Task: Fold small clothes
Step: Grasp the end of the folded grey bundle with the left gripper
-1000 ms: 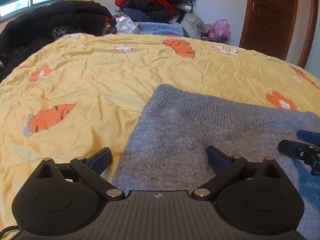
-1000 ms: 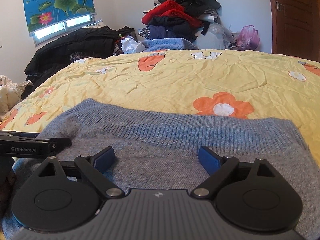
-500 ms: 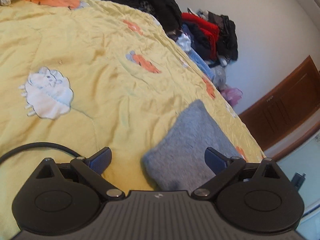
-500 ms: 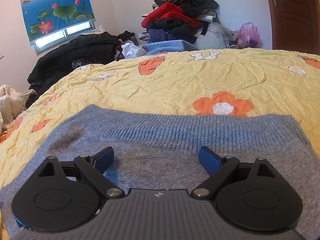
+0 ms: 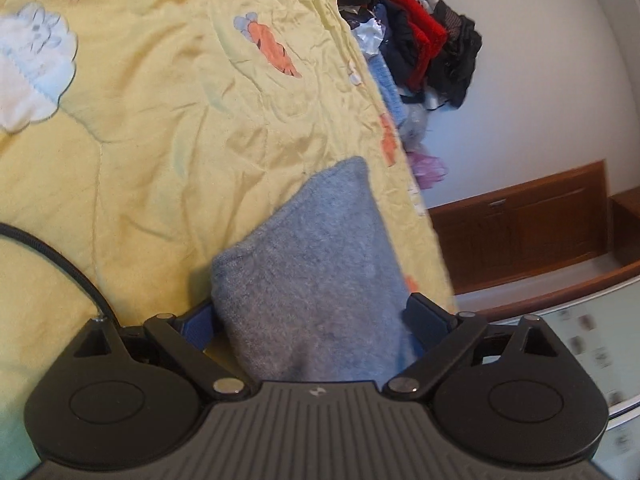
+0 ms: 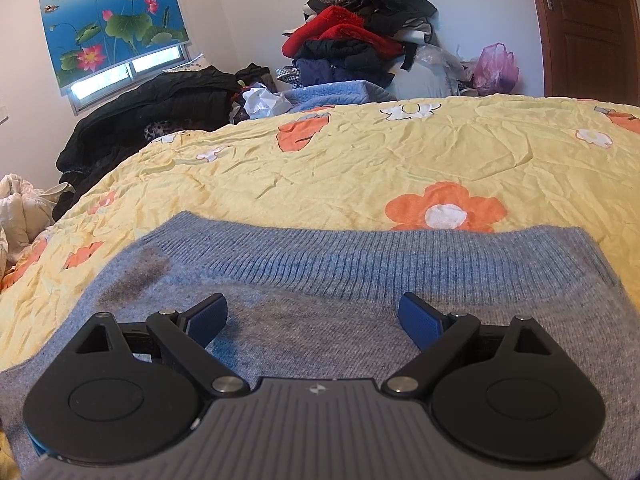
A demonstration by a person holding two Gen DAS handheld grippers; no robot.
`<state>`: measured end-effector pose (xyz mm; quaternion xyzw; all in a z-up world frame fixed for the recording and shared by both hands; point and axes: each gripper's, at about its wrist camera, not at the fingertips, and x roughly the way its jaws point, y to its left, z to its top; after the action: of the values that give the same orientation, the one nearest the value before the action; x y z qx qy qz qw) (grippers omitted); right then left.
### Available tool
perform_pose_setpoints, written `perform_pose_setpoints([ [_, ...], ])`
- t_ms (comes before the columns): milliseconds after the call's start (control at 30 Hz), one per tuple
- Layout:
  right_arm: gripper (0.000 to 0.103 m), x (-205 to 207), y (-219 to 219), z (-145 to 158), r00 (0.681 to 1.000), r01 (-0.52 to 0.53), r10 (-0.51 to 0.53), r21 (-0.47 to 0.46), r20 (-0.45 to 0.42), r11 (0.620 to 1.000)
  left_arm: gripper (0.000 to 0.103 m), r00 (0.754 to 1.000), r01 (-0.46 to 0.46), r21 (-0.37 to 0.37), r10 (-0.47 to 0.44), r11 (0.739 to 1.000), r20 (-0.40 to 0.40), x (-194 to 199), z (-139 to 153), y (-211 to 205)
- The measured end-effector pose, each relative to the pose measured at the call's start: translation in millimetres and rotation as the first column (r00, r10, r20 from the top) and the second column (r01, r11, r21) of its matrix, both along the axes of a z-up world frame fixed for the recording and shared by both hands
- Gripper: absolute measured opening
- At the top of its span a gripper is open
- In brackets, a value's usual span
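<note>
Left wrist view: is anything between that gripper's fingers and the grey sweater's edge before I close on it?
Nothing visible does. The grey sweater already lies between the open fingers of the left gripper, its edge lying over the yellow quilt. The right gripper hangs open over the sweater too.

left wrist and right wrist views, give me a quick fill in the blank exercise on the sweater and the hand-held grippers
1. The sweater lies on a quilt whose main colour is ____.
2. In the left wrist view, the left hand-held gripper has the ____ between its open fingers.
3. The right hand-held gripper is ____, holding nothing.
4. The sweater's ribbed band faces the orange ____ printed on the quilt.

Missing words: yellow; sweater; open; flower
</note>
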<state>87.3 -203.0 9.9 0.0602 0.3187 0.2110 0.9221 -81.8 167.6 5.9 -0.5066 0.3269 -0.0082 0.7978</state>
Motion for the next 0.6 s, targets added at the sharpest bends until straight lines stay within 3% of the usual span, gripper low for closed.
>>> perform_pose_setpoints([
  [33, 0.093, -0.4, 0.1, 0.2, 1.0, 0.0, 0.0, 0.0, 0.0, 1.0, 0.092, 1.0, 0.001, 0.066, -0.001, 0.998, -0.005, 1.1, 4.3, -7.2],
  [167, 0.093, -0.3, -0.1, 0.2, 1.0, 0.001, -0.001, 0.0, 0.0, 1.0, 0.04, 0.999, 0.023, 0.321, -0.009, 0.947, -0.045, 4.5, 12.1, -38.4],
  [200, 0.093, -0.4, -0.1, 0.2, 1.0, 0.001, -0.001, 0.001, 0.0, 1.0, 0.035, 0.999, 0.028, 0.349, -0.011, 0.937, -0.051, 5.0, 11.7, -42.6],
  [333, 0.093, -0.3, -0.1, 0.3, 1.0, 0.001, -0.001, 0.002, 0.0, 1.0, 0.035, 0.998, 0.054, 0.27, -0.05, 0.961, -0.024, 4.3, 4.8, -41.0],
  [400, 0.093, -0.8, 0.0, 0.4, 1.0, 0.001, -0.001, 0.005, -0.001, 1.0, 0.032, 0.999, 0.037, 0.283, -0.033, 0.958, -0.02, 3.1, 4.3, -40.6],
  [467, 0.093, -0.8, -0.1, 0.8, 1.0, 0.001, -0.001, 0.008, -0.002, 1.0, 0.019, 0.999, 0.021, 0.318, -0.011, 0.948, -0.031, 4.3, 5.6, -41.5],
  [567, 0.093, -1.5, -0.1, 0.9, 1.0, 0.001, -0.001, 0.012, -0.003, 1.0, 0.012, 1.0, 0.016, 0.385, -0.006, 0.923, -0.028, 5.1, 10.8, -46.9],
  [600, 0.093, -0.9, -0.5, 0.7, 1.0, 0.002, -0.002, 0.014, -0.003, 1.0, 0.01, 1.0, 0.025, 0.434, -0.019, 0.901, -0.018, 4.6, 14.7, -53.5],
])
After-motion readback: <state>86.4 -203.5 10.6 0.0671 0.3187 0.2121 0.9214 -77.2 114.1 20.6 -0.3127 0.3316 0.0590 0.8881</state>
